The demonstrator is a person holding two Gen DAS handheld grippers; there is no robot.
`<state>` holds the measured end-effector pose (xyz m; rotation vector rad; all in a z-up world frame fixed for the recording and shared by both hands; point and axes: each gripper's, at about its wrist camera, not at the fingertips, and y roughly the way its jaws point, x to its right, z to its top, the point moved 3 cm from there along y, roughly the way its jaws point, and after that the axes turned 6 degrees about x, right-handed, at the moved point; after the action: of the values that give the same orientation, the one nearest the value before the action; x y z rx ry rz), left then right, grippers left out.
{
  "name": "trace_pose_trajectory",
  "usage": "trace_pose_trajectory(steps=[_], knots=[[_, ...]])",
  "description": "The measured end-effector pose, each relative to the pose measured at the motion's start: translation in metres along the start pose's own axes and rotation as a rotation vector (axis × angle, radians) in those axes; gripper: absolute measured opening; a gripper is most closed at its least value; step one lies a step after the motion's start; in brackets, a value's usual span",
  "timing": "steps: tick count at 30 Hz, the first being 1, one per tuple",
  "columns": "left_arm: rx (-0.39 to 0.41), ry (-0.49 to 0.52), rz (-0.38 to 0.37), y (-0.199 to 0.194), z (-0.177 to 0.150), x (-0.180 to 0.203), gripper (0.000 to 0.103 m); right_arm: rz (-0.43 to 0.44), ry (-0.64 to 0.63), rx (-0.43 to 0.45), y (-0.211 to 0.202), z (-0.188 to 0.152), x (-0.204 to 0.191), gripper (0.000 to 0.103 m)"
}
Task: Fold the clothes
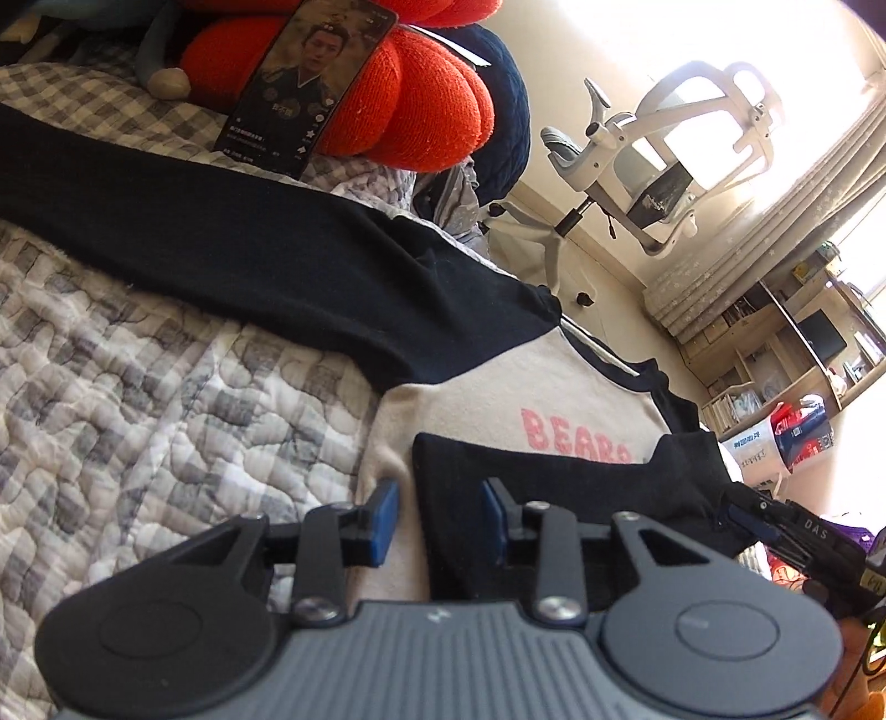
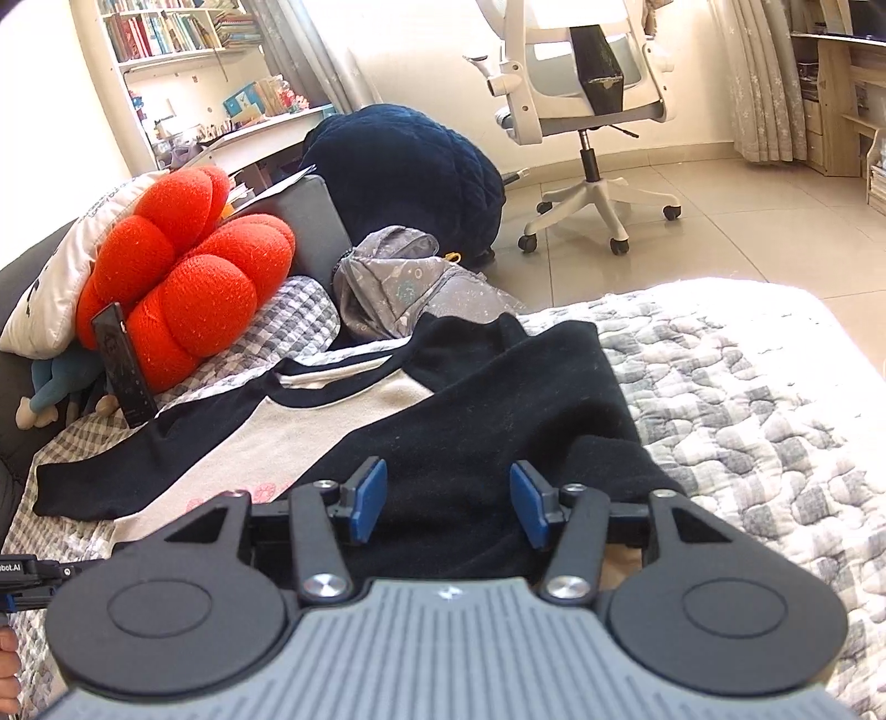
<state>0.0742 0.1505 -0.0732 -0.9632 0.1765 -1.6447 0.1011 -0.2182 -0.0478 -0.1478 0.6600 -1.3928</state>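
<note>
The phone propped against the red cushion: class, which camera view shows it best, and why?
The left wrist view: the phone faces the camera, its lit screen plain to see. The right wrist view shows the phone only as a thin dark slab, seen nearly edge-on.

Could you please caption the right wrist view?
Open right gripper above black sleeve folded across cream raglan shirt on grey quilted bedspread.

Sunlit room: pale tiled floor [image 2: 720, 221], white office chair [image 2: 581, 99], bookshelves [image 2: 183, 33], grey curtains [image 2: 769, 83], quilted bed [image 2: 747, 387].
</note>
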Motion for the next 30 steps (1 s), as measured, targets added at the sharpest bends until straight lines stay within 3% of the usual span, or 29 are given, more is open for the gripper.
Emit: trace_pose_trajectory(steps=[2, 3, 4, 7, 12, 16, 23, 30], knots=[[0.023, 0.062, 0.021, 0.004, -0.001, 0.007, 0.028, -0.040, 0.028, 0.035, -0.005, 0.004, 0.013, 0.057], [0.040, 0.087, 0.031, 0.004, 0.000, 0.009, 0.012, -0.067, 0.039, 0.054, -0.007, 0.007, 0.019, 0.057], [0.059, 0.107, 0.041, 0.004, 0.000, 0.011, 0.004, -0.089, 0.047, 0.068, -0.008, 0.008, 0.025, 0.057], [0.150, 0.080, 0.044, -0.010, 0.002, 0.011, 0.004, -0.154, 0.071, 0.096, -0.009, 0.011, 0.040, 0.057], [0.278, 0.087, 0.069, -0.044, 0.006, 0.021, 0.004, -0.188, 0.100, 0.089, -0.005, 0.011, 0.056, 0.057], [0.295, 0.136, 0.062, -0.045, 0.018, 0.027, 0.004, -0.198, 0.127, 0.088, -0.007, 0.011, 0.063, 0.057], [0.303, 0.233, 0.020, -0.029, 0.068, 0.042, 0.004, -0.166, 0.137, 0.086, -0.006, 0.013, 0.057, 0.057], [0.277, 0.247, 0.105, 0.004, 0.095, 0.030, 0.004, -0.160, 0.126, 0.098, 0.005, 0.022, 0.056, 0.057]])
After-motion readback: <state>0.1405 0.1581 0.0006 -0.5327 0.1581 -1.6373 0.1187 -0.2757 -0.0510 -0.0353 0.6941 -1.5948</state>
